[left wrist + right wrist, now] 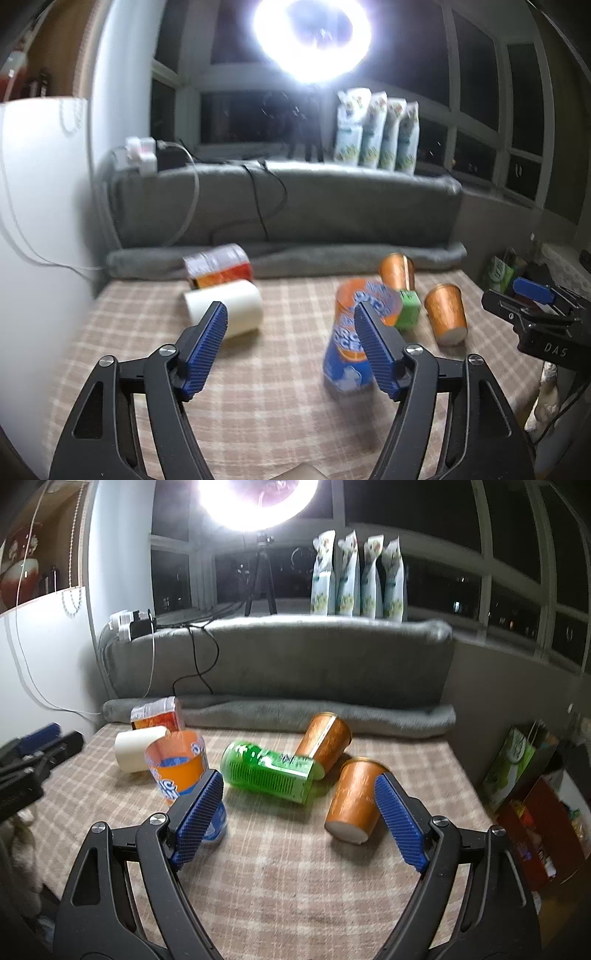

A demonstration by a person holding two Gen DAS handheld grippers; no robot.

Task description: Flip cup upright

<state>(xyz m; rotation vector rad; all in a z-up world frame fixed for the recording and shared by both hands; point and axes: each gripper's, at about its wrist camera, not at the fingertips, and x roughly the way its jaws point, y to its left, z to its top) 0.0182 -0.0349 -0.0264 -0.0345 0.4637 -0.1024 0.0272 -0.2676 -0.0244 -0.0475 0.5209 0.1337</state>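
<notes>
Several cups are on the checked tablecloth [258,398]. An orange and blue printed cup [351,332] stands with its mouth up, just behind my left gripper's right finger; in the right wrist view it [177,768] is behind my right gripper's left finger. A white cup [231,308] [138,751], a green cup [269,773] [408,308] and two orange cups [356,801] [327,740] lie on their sides. My left gripper [291,314] is open and empty. My right gripper [299,779] is open and empty above the cloth.
A red and white carton [218,266] lies at the back left by a rolled grey blanket [295,258]. A grey cushion [295,657] with cables backs the table. A ring light [314,33] glares above. Bags and boxes [535,794] stand off the right edge.
</notes>
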